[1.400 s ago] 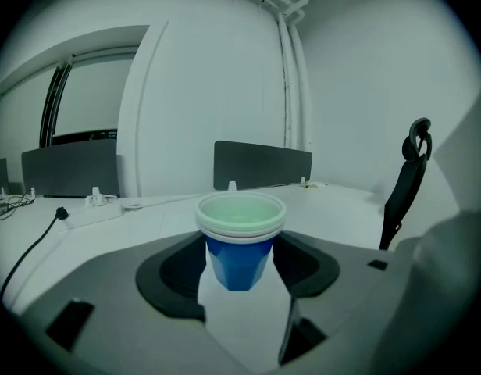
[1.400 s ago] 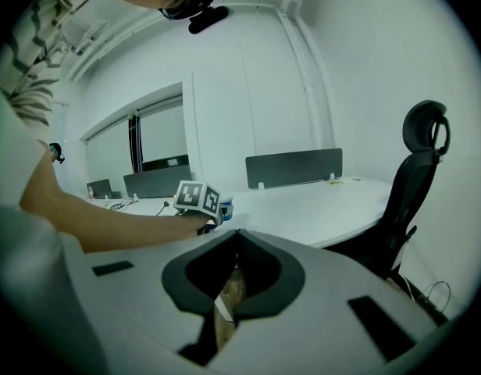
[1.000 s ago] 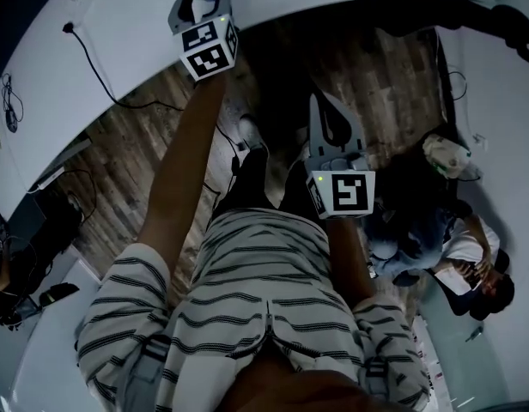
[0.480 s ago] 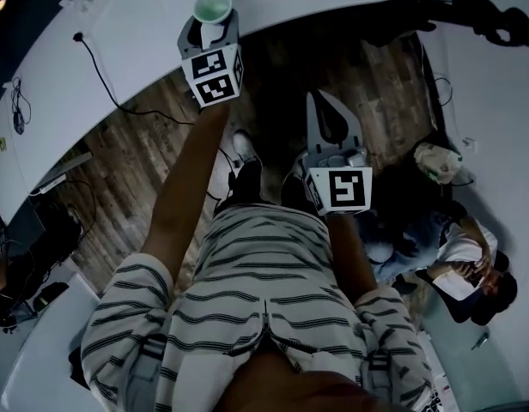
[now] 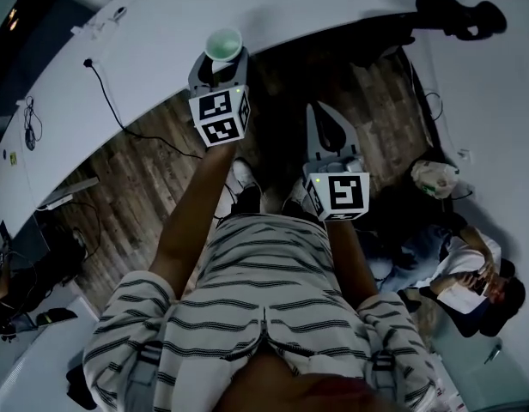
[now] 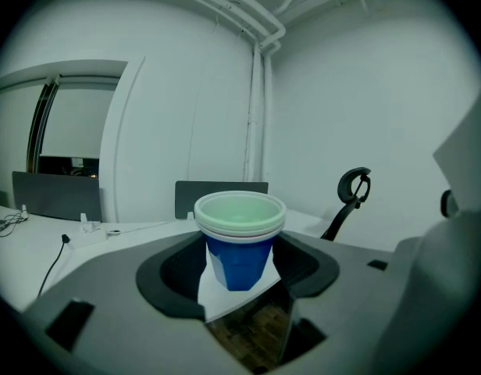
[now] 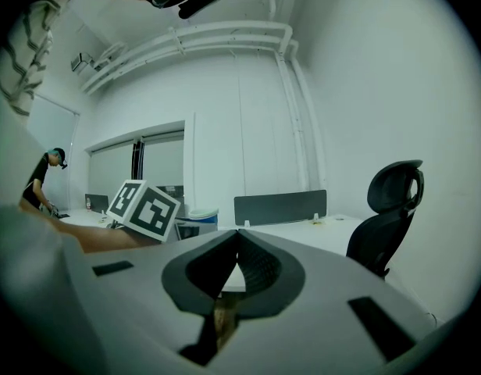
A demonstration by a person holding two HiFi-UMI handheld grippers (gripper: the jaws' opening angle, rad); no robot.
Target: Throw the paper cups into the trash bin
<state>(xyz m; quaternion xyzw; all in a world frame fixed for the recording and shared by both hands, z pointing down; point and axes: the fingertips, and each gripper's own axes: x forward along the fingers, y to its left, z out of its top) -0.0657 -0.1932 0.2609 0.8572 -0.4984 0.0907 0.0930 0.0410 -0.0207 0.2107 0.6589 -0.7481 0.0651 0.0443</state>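
Two paper cups (image 6: 240, 239), or perhaps more, nested into one stack, stand upright between the jaws of the left gripper (image 6: 240, 266), which are closed against the blue wall of the outer cup. The pale rims sit one just above the other and the mouth faces up. From the head view the left gripper (image 5: 218, 69) is held out at arm's length, with the paper cups (image 5: 223, 44) at the near edge of a long white desk (image 5: 153, 37).

The right gripper (image 7: 236, 248) has its jaws brought together at the tips with nothing between them. In the head view the right gripper (image 5: 324, 120) is held lower and closer to the body, over a wooden floor (image 5: 140, 174) and well apart from the left one.

The right gripper view catches the left gripper's marker cube (image 7: 144, 207) off to its left, with the cups' rim just beyond it. A black cable (image 5: 106, 93) runs across the desk and down to the floor. A black office chair (image 7: 389, 209) stands by a desk at the right. The person holding the grippers wears a striped shirt (image 5: 264, 294). Another person (image 5: 458, 260) sits at the right edge of the head view.
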